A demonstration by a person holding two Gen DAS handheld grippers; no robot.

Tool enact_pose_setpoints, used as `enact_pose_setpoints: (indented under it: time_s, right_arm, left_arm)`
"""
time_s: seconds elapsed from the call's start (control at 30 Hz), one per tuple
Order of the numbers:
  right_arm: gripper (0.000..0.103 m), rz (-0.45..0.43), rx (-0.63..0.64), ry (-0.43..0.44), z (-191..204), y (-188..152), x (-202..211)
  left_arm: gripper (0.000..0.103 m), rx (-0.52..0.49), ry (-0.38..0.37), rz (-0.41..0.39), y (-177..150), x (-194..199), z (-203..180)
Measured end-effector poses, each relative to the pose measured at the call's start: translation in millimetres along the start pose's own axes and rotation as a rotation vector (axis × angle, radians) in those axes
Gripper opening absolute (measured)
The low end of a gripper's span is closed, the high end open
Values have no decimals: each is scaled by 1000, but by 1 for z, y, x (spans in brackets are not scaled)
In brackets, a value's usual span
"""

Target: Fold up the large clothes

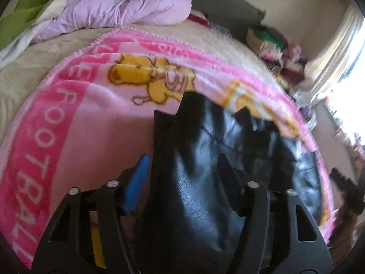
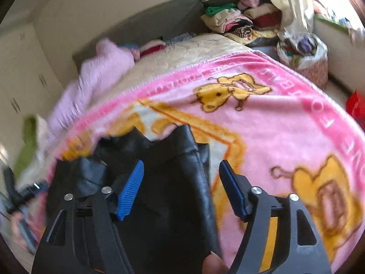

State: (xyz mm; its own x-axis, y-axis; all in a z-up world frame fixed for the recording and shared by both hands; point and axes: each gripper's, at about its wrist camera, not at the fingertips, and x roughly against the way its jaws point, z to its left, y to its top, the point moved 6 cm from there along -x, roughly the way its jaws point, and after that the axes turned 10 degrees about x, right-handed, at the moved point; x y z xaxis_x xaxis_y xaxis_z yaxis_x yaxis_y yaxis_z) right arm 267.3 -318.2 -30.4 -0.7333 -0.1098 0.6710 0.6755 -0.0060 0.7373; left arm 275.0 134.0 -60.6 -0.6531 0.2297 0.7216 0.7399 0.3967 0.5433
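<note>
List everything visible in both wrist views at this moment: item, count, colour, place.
black garment: one, shiny black, lying on the pink blanket, between both grippers' jaws
pink blanket: one, pink with yellow bears and white lettering, spread over the bed
beige bedcover: one, cream, under the blanket
lilac bedding: one bundle, pale purple, at the bed's far end
clothes pile: one heap, mixed colours, beyond the bed
filled basket: one, pinkish, on the floor beside the bed
left gripper: black, blue pads, jaws open around the garment
right gripper: black, blue pads, jaws open
</note>
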Motion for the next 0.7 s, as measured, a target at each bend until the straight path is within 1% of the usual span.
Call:
enact_pose_setpoints:
  time_s: [0.03,0.1,0.13,0.17,0.2,0.23,0.27,0.3,0.33,0.37,0.43,0.53,0.6,0.7]
  right_arm:
    - [68,18,40,-31,2,-1,-7]
    - [68,34,81,-39,6,-1,-20]
    - [68,35,89,-35,8,0,-25]
    - [68,33,99,-33,10,0,-30]
    - [68,37,116,-31,13,1,-36]
    - [57,43,134,-33,15,1,-40]
    - [24,51,155,-49,17,0,-45]
    - [20,66,165,-73,17,-1,-51]
    - [14,60,151,-76,15,-2,-52]
    - [10,43,126,-66,13,-1,-49]
    - [8,6,96,-48,12,4,-37]
    - [7,-57,47,14,5,18,-18]
    - [7,-79,5,54,-3,28,-14]
    - [7,-99,-32,64,-12,38,-19]
  left_arm:
    - [64,-13,12,-1,-2,-3,-1]
    - [64,-38,22,2,-5,-9,-2]
    - [63,-45,22,0,-7,-12,-2]
    - [60,-53,17,-4,-8,-13,-2]
    - [35,-60,19,-8,-8,-14,-3]
    - [25,-70,36,-15,-8,-15,-3]
    - [22,-76,39,-18,-8,-15,-2]
    - [14,-76,32,-22,-8,-14,-4]
    - [8,-77,28,-36,-6,-10,-4]
    - [5,-80,23,-49,-5,-6,-6]
    - [2,-87,-10,-90,2,8,-10]
    - [1,-105,-69,-136,11,24,-23]
    - [1,-120,-70,-158,17,28,-29]
    - [1,-95,-85,-175,26,25,-33]
